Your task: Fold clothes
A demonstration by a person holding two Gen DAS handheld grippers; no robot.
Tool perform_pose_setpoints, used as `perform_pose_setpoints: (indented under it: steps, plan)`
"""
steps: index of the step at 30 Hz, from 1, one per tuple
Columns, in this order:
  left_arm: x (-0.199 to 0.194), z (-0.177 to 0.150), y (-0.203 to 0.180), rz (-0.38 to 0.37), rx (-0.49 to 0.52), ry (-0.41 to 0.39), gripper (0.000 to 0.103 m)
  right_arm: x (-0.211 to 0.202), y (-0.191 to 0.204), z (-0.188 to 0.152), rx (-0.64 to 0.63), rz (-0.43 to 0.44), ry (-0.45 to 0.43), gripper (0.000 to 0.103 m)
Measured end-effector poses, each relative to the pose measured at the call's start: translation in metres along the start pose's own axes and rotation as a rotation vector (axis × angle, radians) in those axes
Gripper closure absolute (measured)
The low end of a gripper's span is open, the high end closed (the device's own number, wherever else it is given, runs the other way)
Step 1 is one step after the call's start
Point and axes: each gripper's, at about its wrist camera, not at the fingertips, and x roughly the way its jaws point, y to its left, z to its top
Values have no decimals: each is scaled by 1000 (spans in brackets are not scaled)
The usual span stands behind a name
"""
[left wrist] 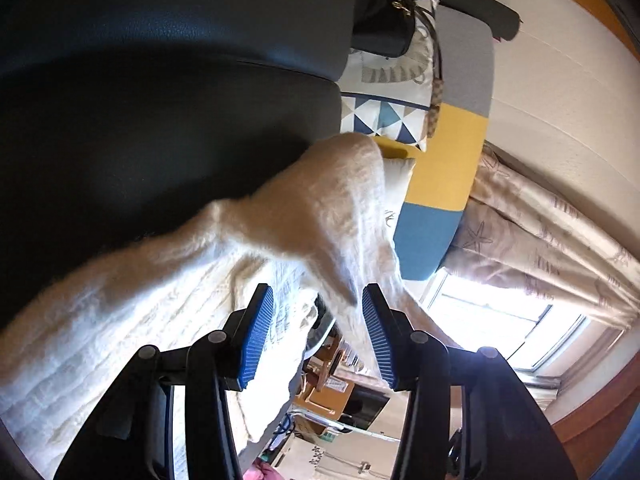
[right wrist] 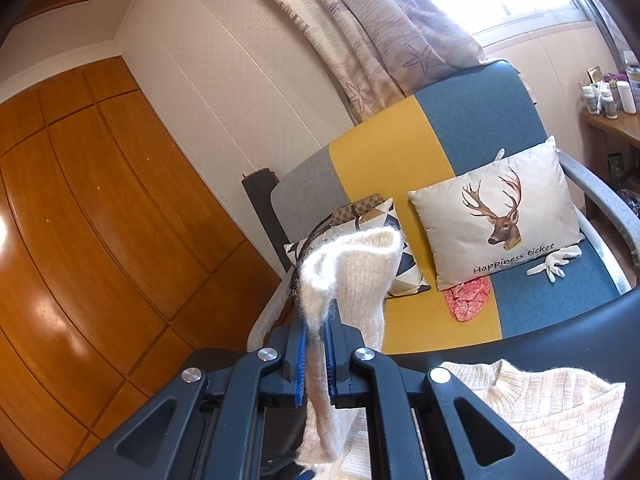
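Note:
A cream knitted sweater [left wrist: 160,288] lies over a black padded surface [left wrist: 160,120]. In the left wrist view a fold of it rises up and trails between my left gripper's [left wrist: 318,292] blue pads [left wrist: 260,320], which stand apart and do not press on it. In the right wrist view my right gripper [right wrist: 317,324] is shut on a sleeve of the sweater [right wrist: 360,272]; the cuff sticks up past the fingertips and the rest hangs below. The sweater's body [right wrist: 560,408] with its neckline lies at the lower right on the black surface [right wrist: 520,340].
Behind the black surface stands a grey, yellow and blue armchair [right wrist: 460,128] with a deer cushion [right wrist: 500,216], a triangle-patterned cushion [left wrist: 384,116], a red cloth [right wrist: 468,296] and a white glove [right wrist: 556,260]. A wooden wardrobe [right wrist: 80,220] fills the left. A shelf of bottles [right wrist: 608,100] sits far right.

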Motion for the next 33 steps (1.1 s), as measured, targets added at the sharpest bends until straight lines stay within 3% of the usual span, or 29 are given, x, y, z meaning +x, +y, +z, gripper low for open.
perform_pose_setpoints:
  steps: [7,13,15,17,22,33]
  plan:
    - [16,13,4,20,-83,-5,54,-25,-12,2,-11,-26,-31,96]
    - [20,14,2,94,-41,-19,54,-34,-22,5,-15,-64,-34,96]
    - [20,14,1,115,-11,-21,55,-34,-27,3,-15,-77,-26,96]
    - [19,15,1,130,15,-27,66,-32,-36,-4,-4,-95,-10,96]
    - [17,20,9,167,47,-31,74,-28,-79,-39,79,-169,55,96]
    - [20,12,14,191,159,-10,74,-42,-196,-121,327,-339,183,96]
